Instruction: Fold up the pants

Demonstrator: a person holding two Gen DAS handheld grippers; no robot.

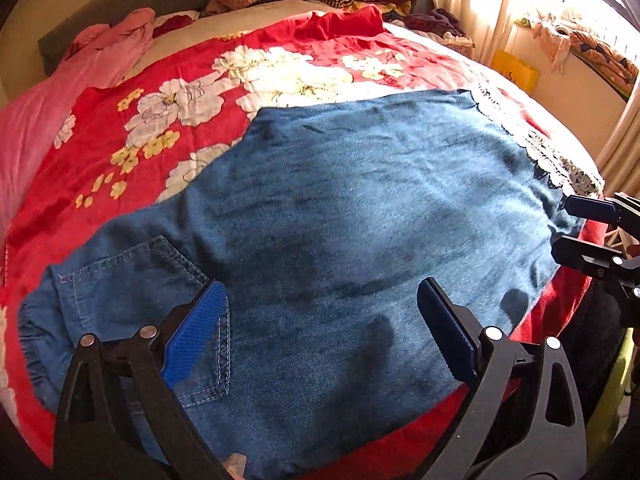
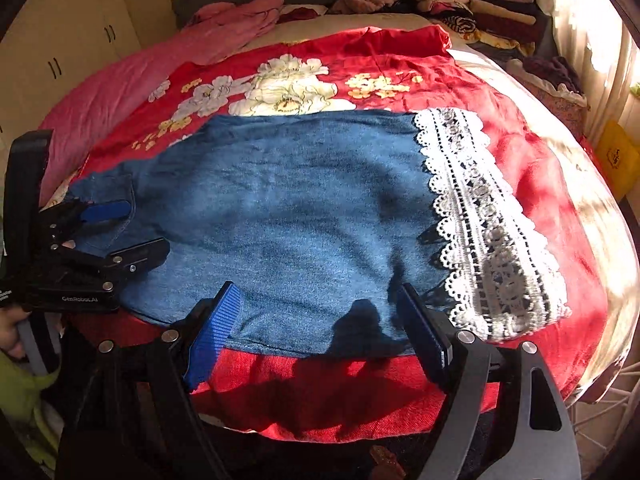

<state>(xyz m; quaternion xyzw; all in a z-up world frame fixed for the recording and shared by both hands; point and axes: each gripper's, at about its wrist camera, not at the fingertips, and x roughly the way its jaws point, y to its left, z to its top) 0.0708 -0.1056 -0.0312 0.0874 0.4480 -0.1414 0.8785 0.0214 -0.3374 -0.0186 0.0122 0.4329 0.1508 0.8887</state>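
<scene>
1. The left wrist view shows a stitched back pocket [image 1: 132,280] near the waist end of the blue denim pants [image 1: 340,220]; the right wrist view barely catches it, but lays out the full white lace trim [image 2: 488,232] along the hem end.
2. The left gripper [image 1: 324,316] hangs over the pocket end with its blue-padded fingers spread wide, pinching nothing.
3. The right gripper [image 2: 320,332] hangs at the near edge of the pants beside the lace, fingers likewise apart and empty.
4. The pants lie flat across the red bedspread with white and yellow flowers [image 2: 280,80].
5. A pink blanket [image 2: 132,80] is bunched along the left side of the bed.
6. Stacks of folded clothes [image 2: 480,4] sit beyond the head of the bed.
7. Pale curtains [image 1: 472,0] glow with sun on the right, and cream cupboard doors [image 2: 60,56] stand on the left.
</scene>
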